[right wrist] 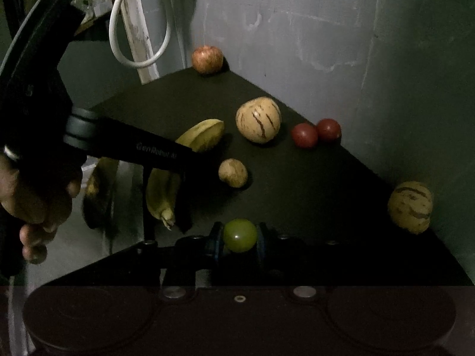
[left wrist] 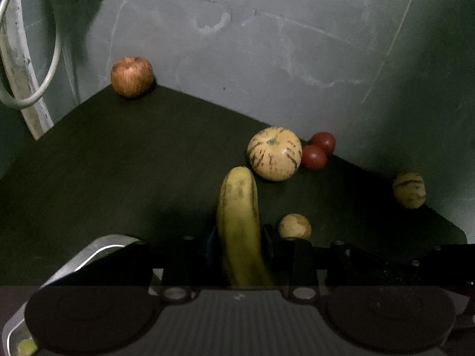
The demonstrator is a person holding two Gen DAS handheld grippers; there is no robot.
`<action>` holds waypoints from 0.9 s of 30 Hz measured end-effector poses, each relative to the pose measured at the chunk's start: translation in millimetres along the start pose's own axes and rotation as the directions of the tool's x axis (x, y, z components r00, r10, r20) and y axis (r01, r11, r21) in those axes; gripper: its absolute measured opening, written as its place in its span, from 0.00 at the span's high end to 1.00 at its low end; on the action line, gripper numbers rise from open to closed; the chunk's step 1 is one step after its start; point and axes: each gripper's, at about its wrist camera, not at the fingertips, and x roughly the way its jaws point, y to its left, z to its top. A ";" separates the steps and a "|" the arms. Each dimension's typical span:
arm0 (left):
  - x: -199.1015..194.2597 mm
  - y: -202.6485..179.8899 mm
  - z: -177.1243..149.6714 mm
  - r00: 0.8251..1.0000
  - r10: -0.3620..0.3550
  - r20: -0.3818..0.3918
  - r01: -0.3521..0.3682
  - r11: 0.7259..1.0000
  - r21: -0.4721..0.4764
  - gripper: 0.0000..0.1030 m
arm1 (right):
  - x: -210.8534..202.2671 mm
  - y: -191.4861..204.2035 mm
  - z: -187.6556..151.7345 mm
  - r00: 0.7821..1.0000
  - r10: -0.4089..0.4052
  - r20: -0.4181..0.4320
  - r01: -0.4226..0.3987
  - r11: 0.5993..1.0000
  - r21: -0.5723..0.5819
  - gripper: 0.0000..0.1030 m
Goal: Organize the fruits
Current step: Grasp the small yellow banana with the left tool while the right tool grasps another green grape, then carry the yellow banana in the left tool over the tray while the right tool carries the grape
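Left tongs (left wrist: 239, 247): closed on a yellow banana with brown speckles (left wrist: 239, 222), gripped mid-length between the two dark fingers. In the right wrist view the same banana hangs stem-end down past the near-left edge of the black desk (left wrist: 118, 172), its upper end above the desk surface, and the person's left hand (right wrist: 32, 201) holds the tongs handle.

Right tongs (right wrist: 240, 235): closed on a small round green grape (right wrist: 240, 235), held between the blue-edged pads above the near edge of the desk.

Fruit resting on the desk:
- Red-streaked round apple (left wrist: 132, 76) — at the far corner, against the grey plastered wall (left wrist: 282, 44).
- Large cream melon-like fruit with brown stripes (left wrist: 274, 153) — just beyond the banana tip.
- Two dark red round tomatoes (left wrist: 319, 149) — touching each other, just beside the large striped fruit, at the wall.
- Second cream striped fruit (left wrist: 409, 190) — at the right edge, near the wall, well apart from the others.
- Small pale brown-mottled round fruit (left wrist: 294, 226) — near the left tongs, right of the banana.

A white looped cable (left wrist: 44, 83) hangs left of the desk. A darker, blackened banana (right wrist: 98, 192) shows below the desk's left edge; its support cannot be determined.
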 end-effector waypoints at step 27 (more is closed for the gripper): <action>-156.3 0.4 -30.4 0.968 0.144 0.207 -0.114 0.982 -0.149 0.66 | -137.6 19.6 24.3 0.966 0.101 0.237 -0.090 0.994 -0.057 0.77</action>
